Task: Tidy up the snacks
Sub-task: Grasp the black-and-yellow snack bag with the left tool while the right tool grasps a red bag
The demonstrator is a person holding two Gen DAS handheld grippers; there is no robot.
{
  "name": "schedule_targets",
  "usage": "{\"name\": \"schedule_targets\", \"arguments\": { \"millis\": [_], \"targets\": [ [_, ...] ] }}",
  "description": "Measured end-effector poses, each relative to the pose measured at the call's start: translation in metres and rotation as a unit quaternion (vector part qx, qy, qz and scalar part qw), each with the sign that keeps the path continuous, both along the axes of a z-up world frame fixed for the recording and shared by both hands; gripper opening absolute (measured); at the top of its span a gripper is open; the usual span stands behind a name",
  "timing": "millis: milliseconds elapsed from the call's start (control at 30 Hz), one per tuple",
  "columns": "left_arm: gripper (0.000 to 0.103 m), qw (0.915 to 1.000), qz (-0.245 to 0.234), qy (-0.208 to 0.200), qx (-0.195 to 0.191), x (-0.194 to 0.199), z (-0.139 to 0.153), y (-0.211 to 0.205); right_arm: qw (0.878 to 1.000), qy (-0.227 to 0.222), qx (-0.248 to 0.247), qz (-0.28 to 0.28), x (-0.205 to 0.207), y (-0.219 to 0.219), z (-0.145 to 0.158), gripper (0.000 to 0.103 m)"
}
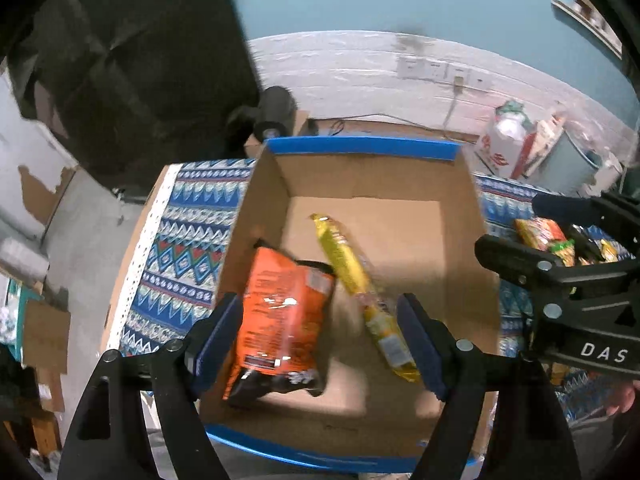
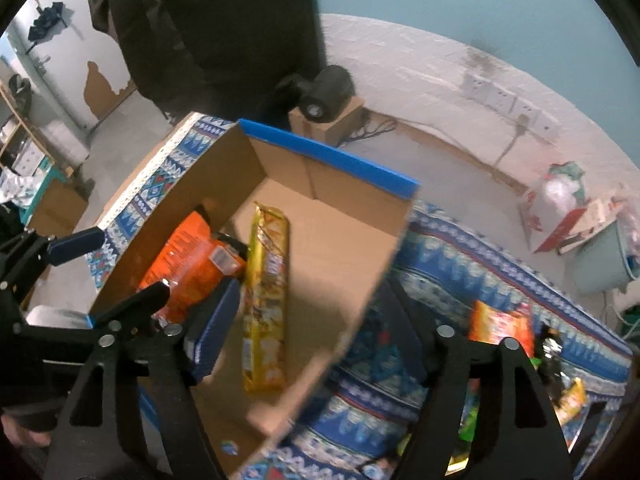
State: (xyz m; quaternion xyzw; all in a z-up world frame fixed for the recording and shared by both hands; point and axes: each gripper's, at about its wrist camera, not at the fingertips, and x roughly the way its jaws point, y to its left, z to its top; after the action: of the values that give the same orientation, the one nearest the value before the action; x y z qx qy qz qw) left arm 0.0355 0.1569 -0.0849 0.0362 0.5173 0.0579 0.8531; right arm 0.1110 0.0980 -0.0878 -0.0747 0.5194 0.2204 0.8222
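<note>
Box (image 1: pixel 360 168) holds orange bag (image 1: pixel 276 312), yellow pack (image 1: pixel 360 288).

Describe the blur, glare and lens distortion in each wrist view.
Left wrist view: fisheye bends the cardboard box rim and wall; glare streaks the orange snack bag; mild blur throughout. Right wrist view: stronger motion smear on the box's near edge and the patterned cloth; the yellow snack pack stays readable.
</note>
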Motion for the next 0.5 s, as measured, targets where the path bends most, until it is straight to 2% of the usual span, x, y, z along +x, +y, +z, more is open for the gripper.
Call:
{"name": "schedule_targets", "arguments": {
  "millis": [200,400,500],
  "targets": [
    [0.088,0.999,-0.044,-0.007,0.004,-0.007,0.005,-0.041,1.0,-0.012,-0.011,-0.023,-0.019,-0.045,0.012,0.077],
    [0.088,0.9955,-0.087,0.016,-0.036,-0.011,0.0,-0.081,0.998,-0.008,-0.022,-0.056,-0.037,-0.095,0.014,0.077],
    [0.088,0.9928,-0.113,0.018,-0.035,-0.014,-0.001,-0.105,0.997,-0.005,-0.022,-0.076,-0.047,-0.122,0.015,0.077]
  ]
}}
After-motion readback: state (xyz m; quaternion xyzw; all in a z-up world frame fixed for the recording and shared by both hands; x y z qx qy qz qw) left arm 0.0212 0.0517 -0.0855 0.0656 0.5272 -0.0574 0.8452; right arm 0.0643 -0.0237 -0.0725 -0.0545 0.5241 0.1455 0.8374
